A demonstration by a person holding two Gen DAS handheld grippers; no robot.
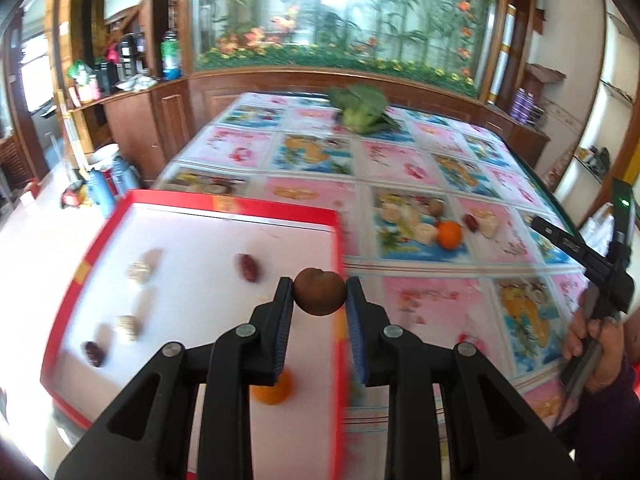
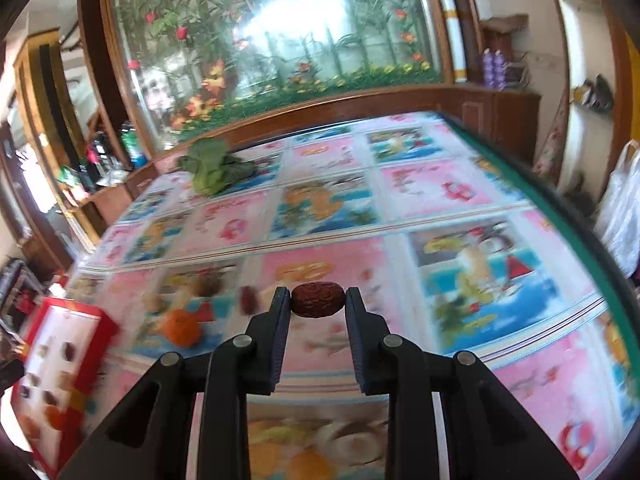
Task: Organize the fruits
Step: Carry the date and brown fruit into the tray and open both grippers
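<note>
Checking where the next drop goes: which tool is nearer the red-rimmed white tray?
Left. The left tool, shut on a round brown fruit, hangs over the red-rimmed white tray's right edge. The right tool, gripping a wrinkled red date, is well off to its right.

Flowered glass panel (image 1: pixel 340 16) behind wooden cabinets (image 1: pixel 172 116), bright daylight.

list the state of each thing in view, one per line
left hand-held gripper: shut on round brown fruit, over the tray's right edge
right hand-held gripper: shut on red date, above the table
red tray: on the table, holding dates, pale pieces and an orange
loose orange: on the tablecloth
leafy greens: lying at the far end
</note>
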